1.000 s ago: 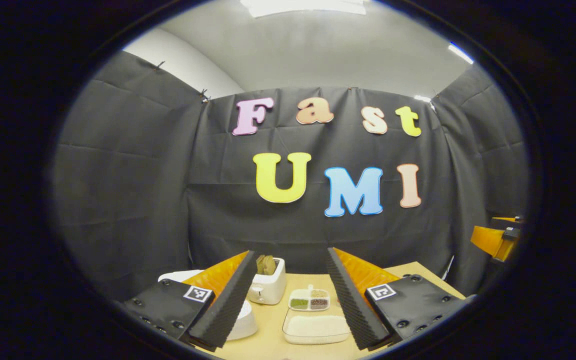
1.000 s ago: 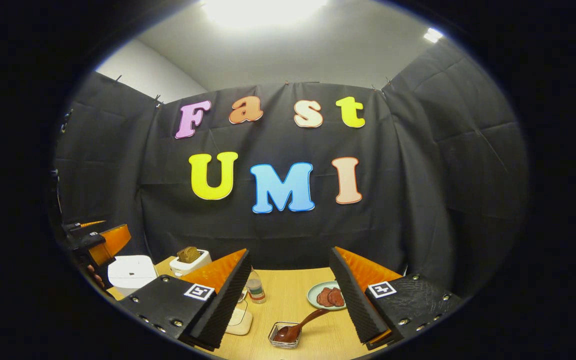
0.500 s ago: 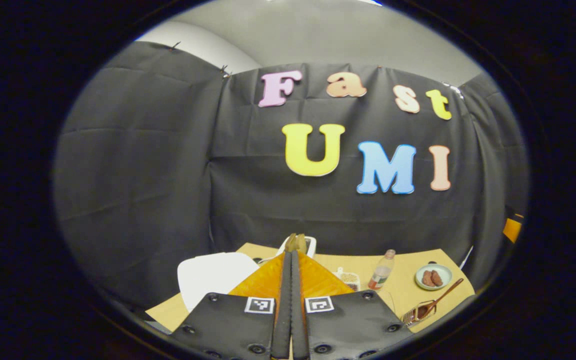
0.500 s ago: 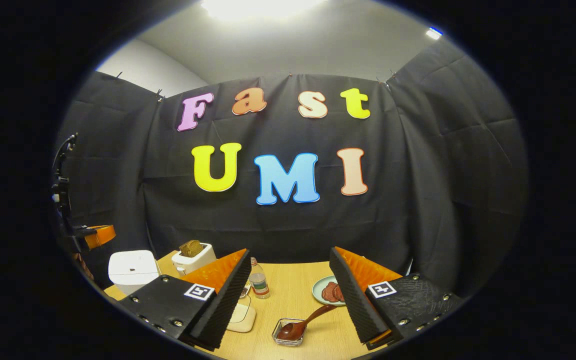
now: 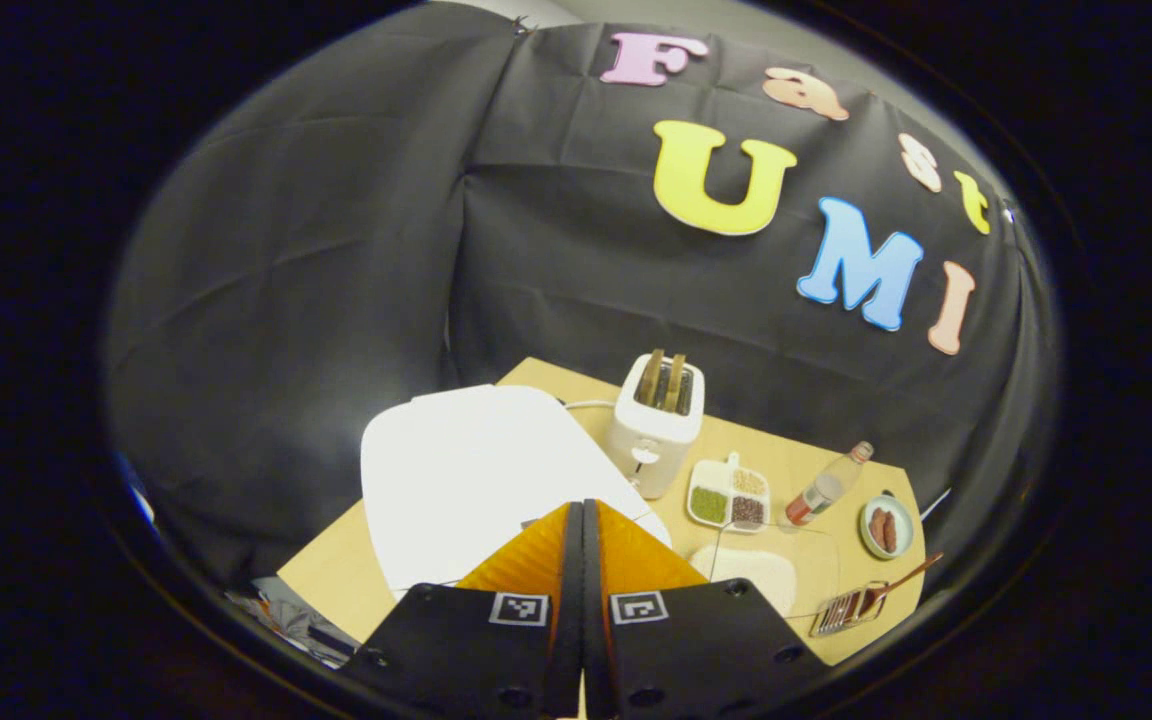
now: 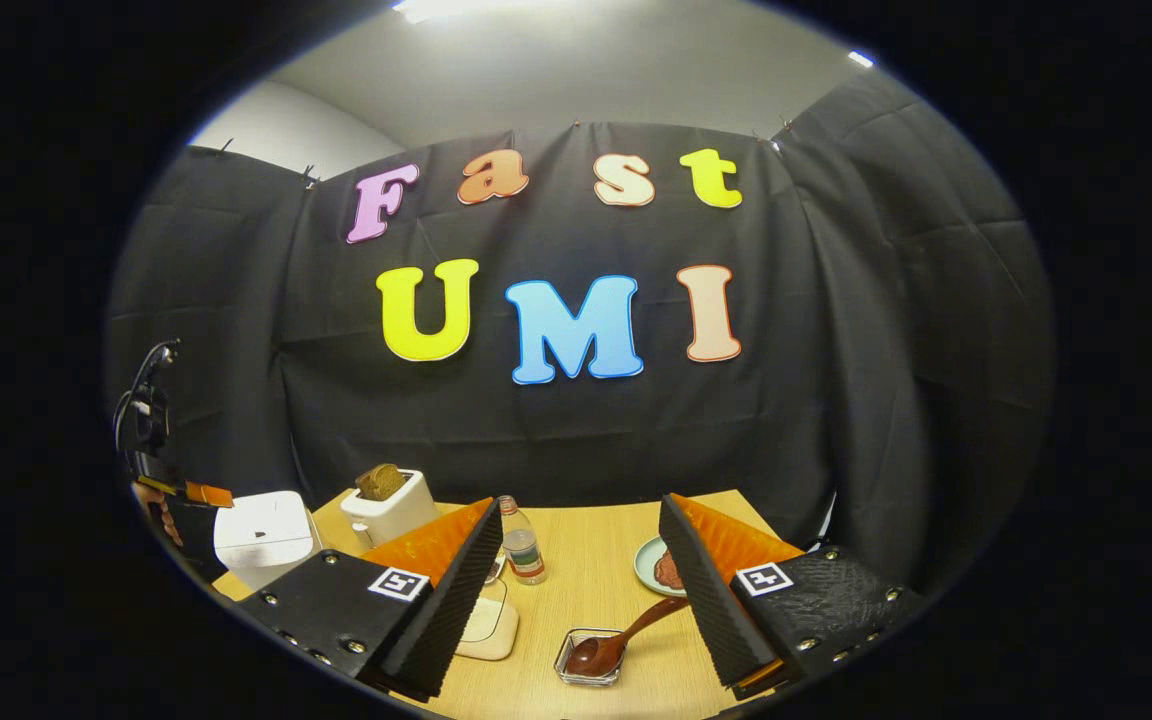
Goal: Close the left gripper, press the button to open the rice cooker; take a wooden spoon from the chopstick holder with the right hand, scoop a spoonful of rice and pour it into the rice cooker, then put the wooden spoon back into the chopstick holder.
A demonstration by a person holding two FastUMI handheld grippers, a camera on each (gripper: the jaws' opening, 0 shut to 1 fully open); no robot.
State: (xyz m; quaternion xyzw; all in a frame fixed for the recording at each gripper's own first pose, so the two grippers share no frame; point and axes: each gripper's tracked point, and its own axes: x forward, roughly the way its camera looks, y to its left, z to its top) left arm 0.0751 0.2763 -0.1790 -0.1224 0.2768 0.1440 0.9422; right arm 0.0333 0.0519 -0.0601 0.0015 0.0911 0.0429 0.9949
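Hovering over rice cooker (image 5: 466, 470), left claw (image 5: 582, 530) pinched tight, empty; right claw (image 6: 576, 560) wide, empty.

Toaster (image 5: 658, 420) and bottle (image 6: 521, 545) stand behind bare table (image 6: 596, 570).

Each hand-held gripper (image 6: 576, 600) carries black screwed plates with square black-and-white markers and ribbed finger faces

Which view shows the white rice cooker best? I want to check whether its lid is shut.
The left gripper view: the white rice cooker is large, with its lid down. The right gripper view shows it small at the left edge.
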